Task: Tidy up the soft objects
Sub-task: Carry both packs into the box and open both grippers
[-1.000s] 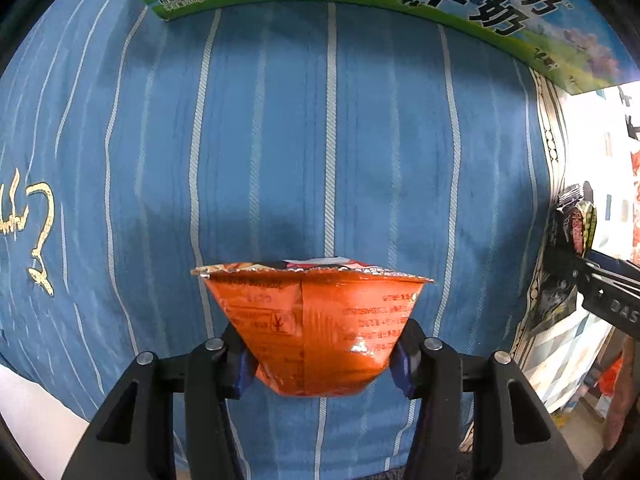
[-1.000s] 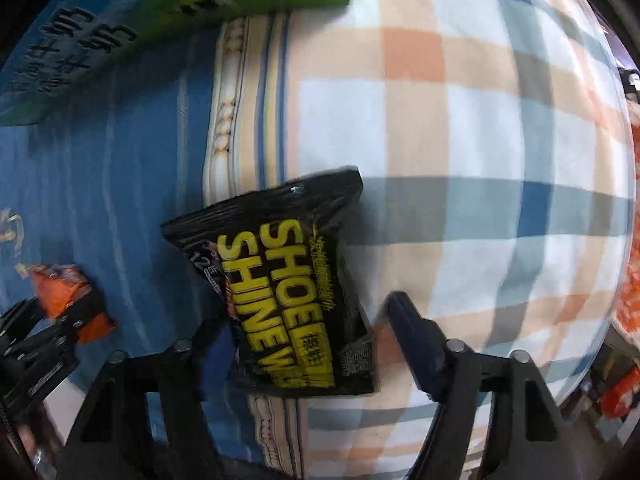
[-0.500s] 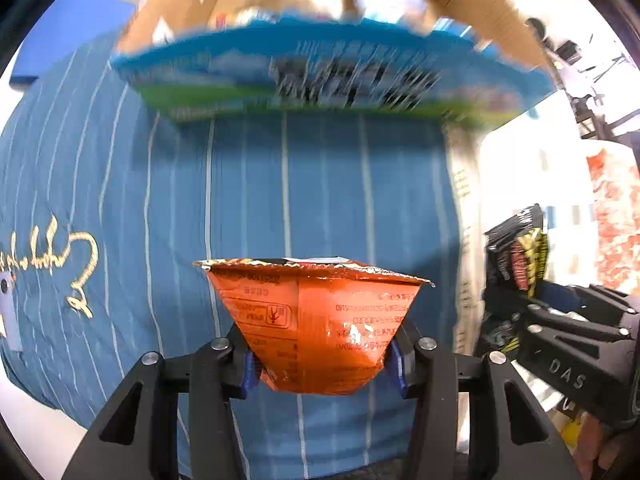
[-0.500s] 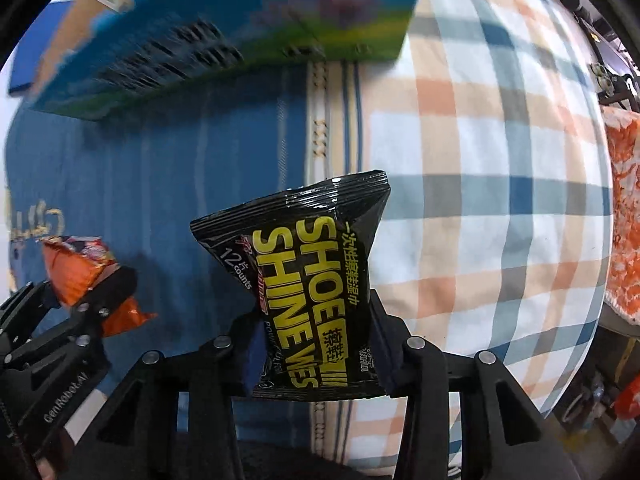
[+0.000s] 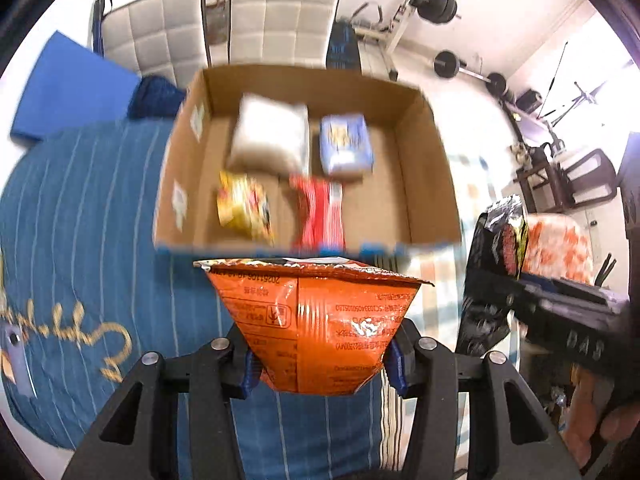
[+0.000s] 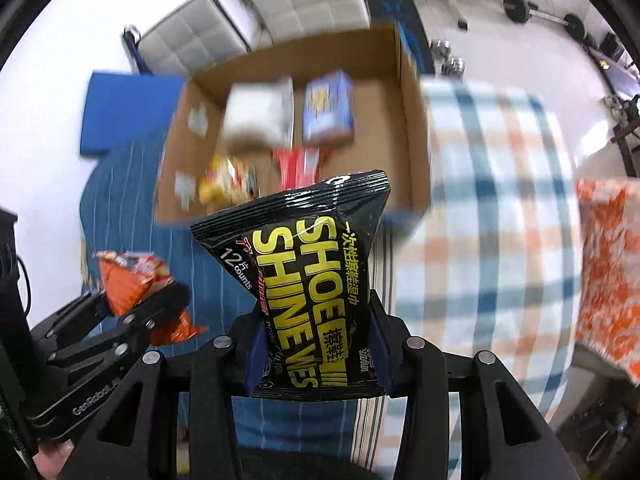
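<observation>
My left gripper (image 5: 322, 364) is shut on an orange snack packet (image 5: 316, 328) and holds it up above the blue striped bedding, just short of the open cardboard box (image 5: 432, 176). My right gripper (image 6: 316, 354) is shut on a black shoe shine wipes pack (image 6: 308, 288), also raised in front of the box (image 6: 408, 128). The box holds a white pack (image 5: 272, 136), a blue pack (image 5: 346, 146), a yellow packet (image 5: 244, 208) and a red packet (image 5: 320, 212). The left gripper with its orange packet (image 6: 132, 280) shows at the lower left of the right wrist view.
The box stands on a bed with a blue striped cover (image 5: 80, 216) on the left and a plaid cover (image 6: 500, 216) on the right. An orange-patterned cushion (image 6: 608, 272) lies far right. White padded panels (image 5: 280, 12) and barbell weights (image 5: 448, 64) are behind.
Both grippers have risen and tilted up with their packs. The box's inside and the room behind have come into view. The right gripper closed on the black pack.
</observation>
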A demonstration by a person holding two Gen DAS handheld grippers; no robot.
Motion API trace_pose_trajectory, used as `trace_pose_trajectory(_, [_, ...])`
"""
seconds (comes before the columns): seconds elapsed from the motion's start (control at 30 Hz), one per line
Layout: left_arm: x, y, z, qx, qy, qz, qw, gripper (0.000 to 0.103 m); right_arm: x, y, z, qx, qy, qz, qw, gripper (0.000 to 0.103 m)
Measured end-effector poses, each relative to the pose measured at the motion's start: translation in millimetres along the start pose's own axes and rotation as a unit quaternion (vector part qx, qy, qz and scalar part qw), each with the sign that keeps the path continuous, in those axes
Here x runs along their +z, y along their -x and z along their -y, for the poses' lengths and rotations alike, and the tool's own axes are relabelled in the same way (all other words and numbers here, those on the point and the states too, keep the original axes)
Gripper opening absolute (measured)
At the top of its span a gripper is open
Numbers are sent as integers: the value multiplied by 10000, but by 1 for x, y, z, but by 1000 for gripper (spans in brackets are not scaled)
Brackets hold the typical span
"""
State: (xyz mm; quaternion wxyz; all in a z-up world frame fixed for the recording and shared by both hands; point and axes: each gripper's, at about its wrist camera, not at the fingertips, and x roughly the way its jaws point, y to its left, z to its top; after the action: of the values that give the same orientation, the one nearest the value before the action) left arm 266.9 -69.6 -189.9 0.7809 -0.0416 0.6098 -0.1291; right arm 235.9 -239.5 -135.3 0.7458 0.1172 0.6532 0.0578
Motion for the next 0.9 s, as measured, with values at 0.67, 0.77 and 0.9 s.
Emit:
trace_pose_trajectory(0.67, [118,-124,-46,20,238,-1308,9911,46,153,-185,35,-862,-541,-823,9914,46])
trace_pose_trajectory(0.77, [114,-145,-44,200,104,-1541,9878,46,151,-205,35,-902,-469,-962,9902,46])
trace_pose_trajectory(0.9, [109,-171,-36,875,-363,-1748,9800,46,147,-218,32,-1045,-332,-1023,9887,46])
